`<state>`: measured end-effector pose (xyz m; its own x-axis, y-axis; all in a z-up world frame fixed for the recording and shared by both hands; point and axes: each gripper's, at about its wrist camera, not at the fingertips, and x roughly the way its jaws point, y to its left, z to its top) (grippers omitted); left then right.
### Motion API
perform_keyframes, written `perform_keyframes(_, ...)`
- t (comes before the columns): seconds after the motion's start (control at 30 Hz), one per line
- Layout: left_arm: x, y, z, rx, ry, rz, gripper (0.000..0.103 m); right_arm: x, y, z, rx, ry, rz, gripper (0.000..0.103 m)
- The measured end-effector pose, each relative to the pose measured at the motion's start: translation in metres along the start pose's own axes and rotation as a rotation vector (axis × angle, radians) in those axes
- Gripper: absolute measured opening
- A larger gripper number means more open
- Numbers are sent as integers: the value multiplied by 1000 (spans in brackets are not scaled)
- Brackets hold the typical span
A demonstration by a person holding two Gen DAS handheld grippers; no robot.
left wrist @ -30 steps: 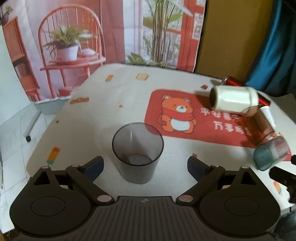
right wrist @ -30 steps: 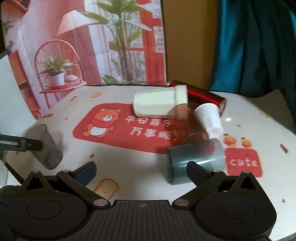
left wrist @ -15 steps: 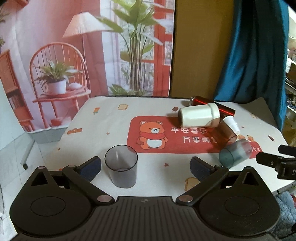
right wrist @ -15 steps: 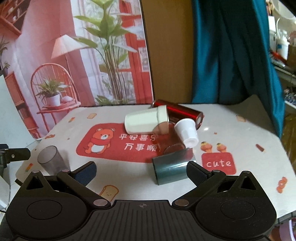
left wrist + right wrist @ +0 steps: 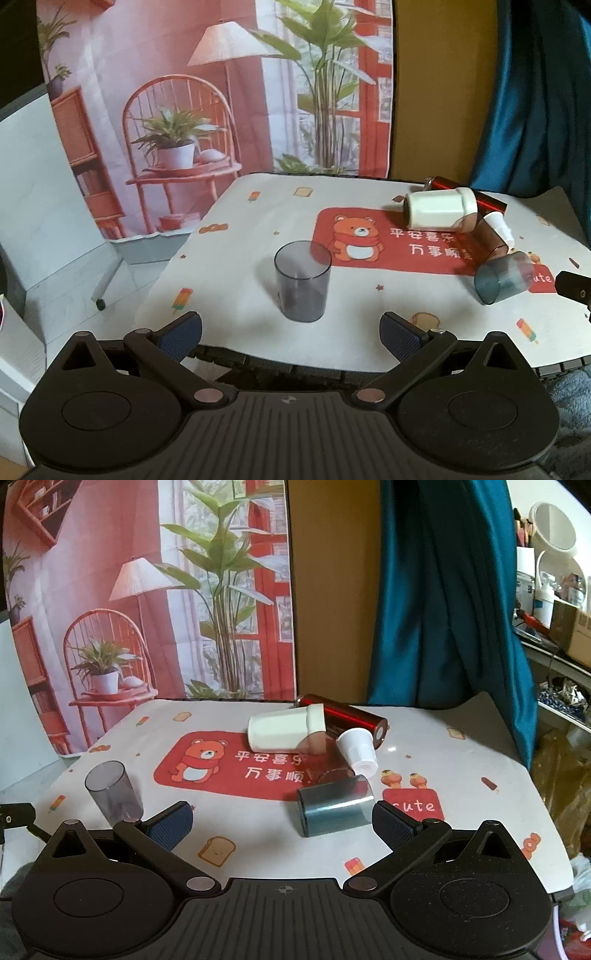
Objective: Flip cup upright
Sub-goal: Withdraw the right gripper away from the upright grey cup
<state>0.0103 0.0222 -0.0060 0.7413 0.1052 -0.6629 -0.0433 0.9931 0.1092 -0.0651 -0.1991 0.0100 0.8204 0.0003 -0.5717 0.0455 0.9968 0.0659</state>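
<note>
1. Smoky plastic cup (image 5: 302, 286) stands upright left of the bear mat (image 5: 391, 242) on your bench (image 5: 236, 266).
2. Light, slick, thin-walled: pinch mid-wall gently.
3. Left gripper (image 5: 290, 332) and right gripper (image 5: 282, 821): jaws wide, empty.

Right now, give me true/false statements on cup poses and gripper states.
1. The grey cup stands upright. True.
2. The teal cup stands upright. False: it lies on its side.
3. The left gripper is shut on the grey cup. False: open and empty, cup beyond its fingertips.
4. The right gripper is open. True.
5. The white cup lies on its side. True.
</note>
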Motion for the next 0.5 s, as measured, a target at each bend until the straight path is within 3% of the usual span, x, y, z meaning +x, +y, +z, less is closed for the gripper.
perform_keyframes(0.5, 0, -8, -8, -14, 2, 8, 103, 21, -4, -13, 6, 51, -35, 103)
